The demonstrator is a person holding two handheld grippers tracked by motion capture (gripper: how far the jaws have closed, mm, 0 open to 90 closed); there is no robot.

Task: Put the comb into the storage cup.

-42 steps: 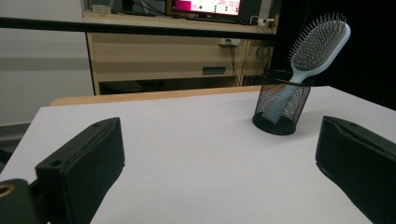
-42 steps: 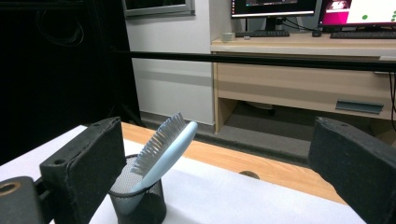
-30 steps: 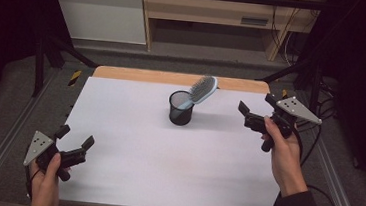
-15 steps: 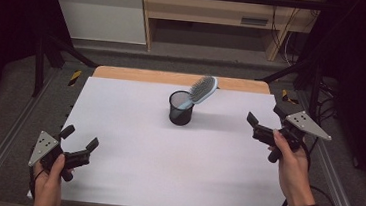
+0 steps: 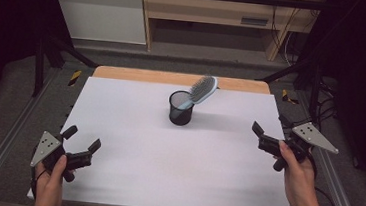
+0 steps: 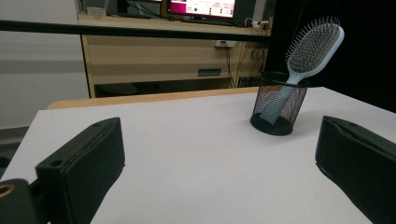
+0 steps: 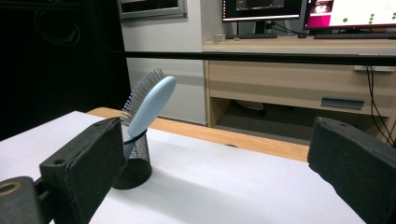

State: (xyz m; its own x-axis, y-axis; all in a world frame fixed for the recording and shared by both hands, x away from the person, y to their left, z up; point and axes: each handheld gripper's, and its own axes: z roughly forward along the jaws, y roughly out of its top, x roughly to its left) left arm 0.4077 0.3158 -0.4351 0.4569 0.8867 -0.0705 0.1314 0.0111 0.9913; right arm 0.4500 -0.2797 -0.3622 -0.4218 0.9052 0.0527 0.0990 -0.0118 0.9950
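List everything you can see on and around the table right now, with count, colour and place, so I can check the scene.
hairbrush: 1, light blue, handle down in the cup, leaning toward the table's right.
mesh cup: 1, black, upright, far centre of the table.
table: 1, white top with a wooden far edge.
desk: 1, light wood, behind the table.
monitors: at least 2, lit, on the desk.
left gripper: 1, black, near left, jaws open.
right gripper: 1, black, right edge, jaws open.

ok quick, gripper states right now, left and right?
Left gripper: open, holding nothing, near table corner.
Right gripper: open, holding nothing, well clear of the hairbrush in the mesh cup.
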